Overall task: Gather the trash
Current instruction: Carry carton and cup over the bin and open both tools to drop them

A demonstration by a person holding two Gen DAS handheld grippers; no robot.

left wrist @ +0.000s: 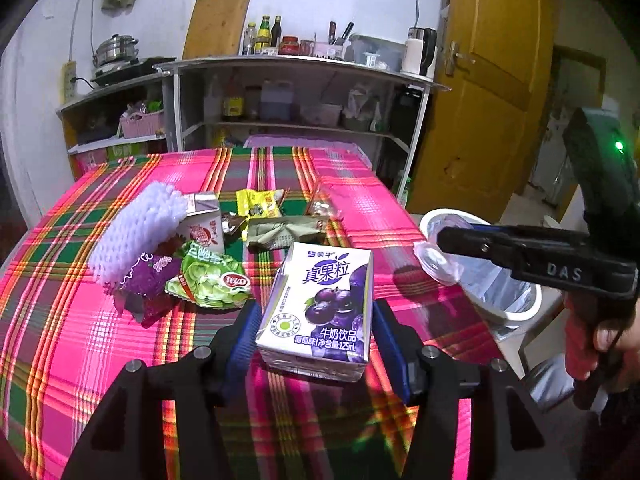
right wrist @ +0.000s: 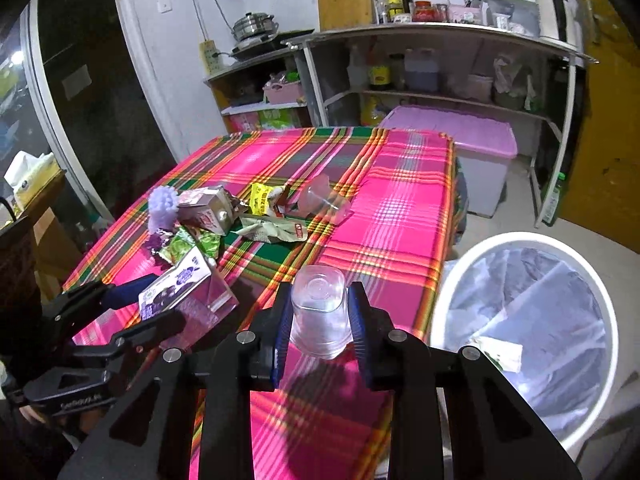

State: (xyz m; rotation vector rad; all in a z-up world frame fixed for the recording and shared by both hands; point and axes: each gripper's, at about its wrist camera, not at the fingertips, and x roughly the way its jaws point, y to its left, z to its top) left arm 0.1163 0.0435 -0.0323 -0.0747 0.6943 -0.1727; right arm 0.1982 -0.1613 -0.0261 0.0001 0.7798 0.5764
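Note:
My left gripper (left wrist: 314, 320) is shut on a purple-and-white grape milk carton (left wrist: 320, 308), held just above the plaid tablecloth (left wrist: 80, 340); the carton also shows in the right wrist view (right wrist: 176, 284). My right gripper (right wrist: 320, 312) is shut on a clear plastic cup (right wrist: 318, 308), held over the table's right edge beside the white trash bin (right wrist: 532, 240). In the left wrist view the cup (left wrist: 434, 260) sits between the right gripper's fingers above the bin (left wrist: 500, 312). More trash lies in a pile: white foam net (left wrist: 136, 228), red carton (left wrist: 204, 224), green wrapper (left wrist: 212, 280), yellow wrapper (left wrist: 256, 202).
The bin is lined with a clear bag and holds a scrap of paper (right wrist: 500, 354). A second clear cup (right wrist: 320, 196) lies on the table. Shelves with kitchenware (left wrist: 288, 92) stand behind the table, a lilac-lidded box (right wrist: 460, 136) beside them, a yellow door (left wrist: 492, 80) at right.

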